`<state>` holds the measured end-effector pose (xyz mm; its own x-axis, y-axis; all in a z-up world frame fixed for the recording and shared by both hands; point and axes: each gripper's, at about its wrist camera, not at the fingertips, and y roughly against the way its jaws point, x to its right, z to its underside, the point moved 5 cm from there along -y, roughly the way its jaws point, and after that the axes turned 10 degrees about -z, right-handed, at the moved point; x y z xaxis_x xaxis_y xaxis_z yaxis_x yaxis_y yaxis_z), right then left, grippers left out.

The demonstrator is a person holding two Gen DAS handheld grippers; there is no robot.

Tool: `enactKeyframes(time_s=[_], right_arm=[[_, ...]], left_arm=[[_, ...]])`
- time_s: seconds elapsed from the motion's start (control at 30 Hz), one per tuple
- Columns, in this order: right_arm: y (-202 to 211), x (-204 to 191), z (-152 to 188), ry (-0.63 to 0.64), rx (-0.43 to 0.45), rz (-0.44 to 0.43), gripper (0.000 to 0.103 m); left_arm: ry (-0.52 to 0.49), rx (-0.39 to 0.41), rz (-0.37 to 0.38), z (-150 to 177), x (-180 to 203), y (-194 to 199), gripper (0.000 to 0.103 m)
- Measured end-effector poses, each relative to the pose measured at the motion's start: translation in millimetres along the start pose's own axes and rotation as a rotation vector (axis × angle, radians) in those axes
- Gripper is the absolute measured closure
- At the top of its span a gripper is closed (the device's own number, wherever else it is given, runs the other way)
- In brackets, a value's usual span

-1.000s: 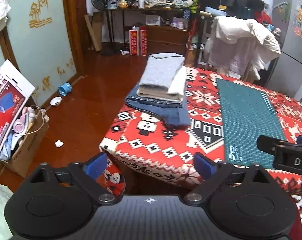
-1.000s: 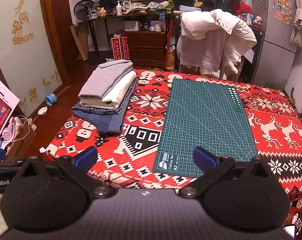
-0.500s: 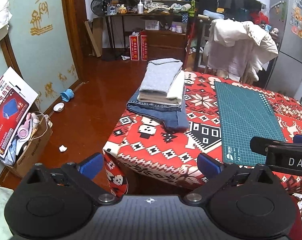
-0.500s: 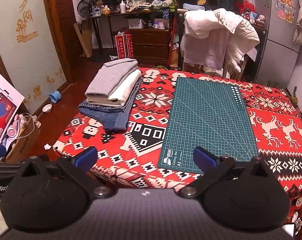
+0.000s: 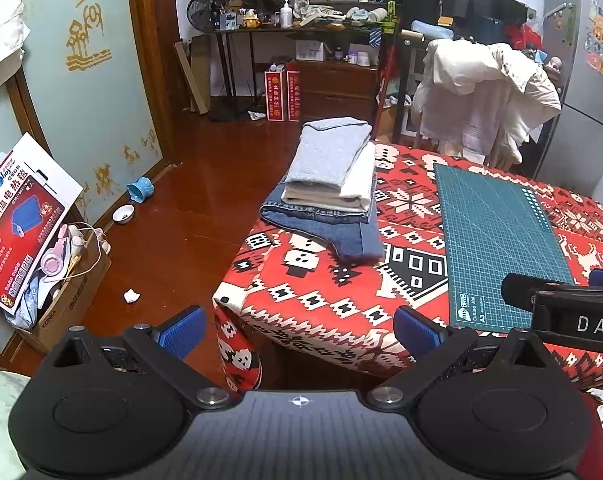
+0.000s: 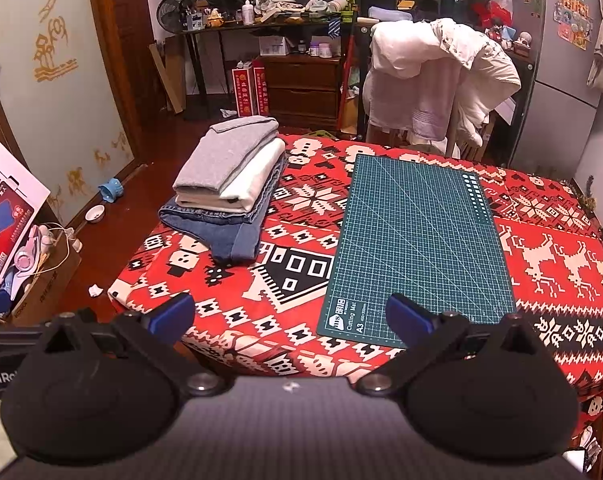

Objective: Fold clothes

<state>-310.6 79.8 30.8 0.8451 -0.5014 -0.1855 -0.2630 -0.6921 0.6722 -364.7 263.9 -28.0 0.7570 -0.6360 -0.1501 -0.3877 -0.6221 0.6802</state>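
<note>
Denim jeans support folded cream and grey knits beside a gridded cutting mat (both grippers gape wide, empty).

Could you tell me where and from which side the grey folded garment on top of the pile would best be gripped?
Probably at the near folded edge of the grey garment, coming in low from the table's front. That edge faces the open left gripper and overhangs the cream garment slightly, so one finger could slip under it.
</note>
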Motion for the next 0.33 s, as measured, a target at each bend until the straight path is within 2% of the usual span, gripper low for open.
enactKeyframes(time_s=[0.33], right_arm=[[-1.9,-2.7,1.3,0.007,-0.006,-0.004,0.000]], left_arm=[[0.006,-0.008,-0.002,2.5,-2.1,-1.4,0.002]])
